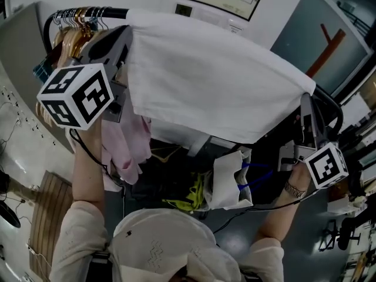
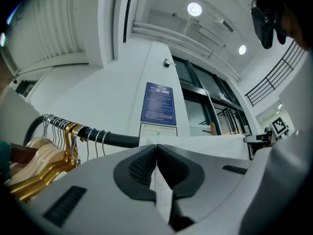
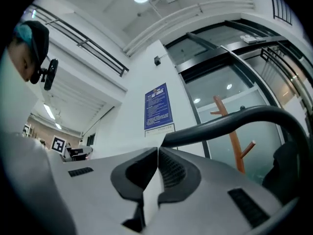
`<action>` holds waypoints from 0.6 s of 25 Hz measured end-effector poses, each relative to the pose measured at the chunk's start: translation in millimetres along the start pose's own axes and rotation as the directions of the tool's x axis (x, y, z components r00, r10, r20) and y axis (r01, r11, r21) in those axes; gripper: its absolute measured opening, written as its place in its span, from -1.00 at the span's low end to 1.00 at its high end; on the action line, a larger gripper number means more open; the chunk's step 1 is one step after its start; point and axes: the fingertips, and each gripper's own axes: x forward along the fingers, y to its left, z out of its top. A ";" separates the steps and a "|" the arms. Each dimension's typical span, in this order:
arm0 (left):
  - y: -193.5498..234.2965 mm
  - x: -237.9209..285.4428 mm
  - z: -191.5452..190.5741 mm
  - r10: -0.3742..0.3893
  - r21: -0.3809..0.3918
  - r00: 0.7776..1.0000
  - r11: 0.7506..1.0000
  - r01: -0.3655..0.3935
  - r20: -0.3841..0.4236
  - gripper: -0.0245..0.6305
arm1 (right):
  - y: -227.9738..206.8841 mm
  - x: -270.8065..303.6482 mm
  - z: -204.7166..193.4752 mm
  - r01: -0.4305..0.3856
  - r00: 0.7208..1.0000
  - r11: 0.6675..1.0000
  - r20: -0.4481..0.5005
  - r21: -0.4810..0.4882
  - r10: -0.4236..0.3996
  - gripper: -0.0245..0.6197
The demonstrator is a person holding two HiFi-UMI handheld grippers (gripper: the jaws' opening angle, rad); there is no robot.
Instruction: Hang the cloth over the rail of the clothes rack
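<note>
The white cloth [image 1: 217, 81] lies draped over the rail [image 1: 111, 12] of the clothes rack, spread from near the rail's left end to its right bend. Its front edge hangs down towards the person. The left gripper [image 1: 127, 37] holds the cloth's left edge close to the rail's left end. In the left gripper view its jaws are pressed together on a thin fold of the cloth [image 2: 164, 195]. The right gripper [image 1: 306, 98] is at the cloth's right corner, by the rail's right bend. In the right gripper view its jaws are likewise clamped on a strip of the cloth [image 3: 151, 192].

The middle of the rail is covered by the cloth. Only the left end [image 2: 117, 140] and the curved right end [image 3: 234, 121] show. The far side of the cloth is hidden. From the head view the jaw tips are hard to make out against the white fabric.

There is one cloth, one rail and two grippers. A bunch of hangers [image 1: 73, 37] crowds the rail's left end, too tightly packed to count. One pink garment [image 1: 132, 143] hangs below them.
</note>
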 end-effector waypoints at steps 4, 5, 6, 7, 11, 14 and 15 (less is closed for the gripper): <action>2.0 -2.4 10.4 0.045 0.064 0.998 0.997 -0.047 0.045 -0.87 | 10.2 -4.2 10.4 -0.005 0.999 0.996 0.037 -0.090 0.009 -0.86; 5.5 -4.7 14.5 0.069 0.088 0.996 0.993 -0.074 0.062 -0.87 | 11.0 -5.7 9.2 -0.014 0.999 0.996 0.045 -0.085 0.018 -0.86; 9.4 -6.8 17.4 0.092 0.111 0.993 0.989 -0.099 0.071 -0.87 | 11.2 -6.6 6.4 -0.020 0.999 0.996 0.043 -0.082 0.024 -0.85; 12.5 -8.5 18.8 0.103 0.126 0.992 0.986 -0.112 0.071 -0.87 | 11.2 -7.0 2.9 -0.024 0.999 0.996 0.034 -0.081 0.026 -0.83; 11.8 -12.3 12.4 0.082 0.147 0.996 0.985 -0.088 0.043 -0.87 | 7.9 -12.0 -8.6 0.004 1.000 0.997 0.004 -0.081 -0.004 -0.68; -0.6 -18.7 -11.3 0.043 0.181 0.999 0.983 -0.044 0.006 -0.87 | -1.0 -28.5 -16.4 0.087 0.996 0.990 0.041 -0.107 -0.083 -0.68; -7.0 -22.4 -21.9 0.021 0.175 1.000 0.984 -0.020 -0.003 -0.87 | -0.8 -34.6 -21.5 0.096 0.994 0.989 0.058 -0.114 -0.089 -0.69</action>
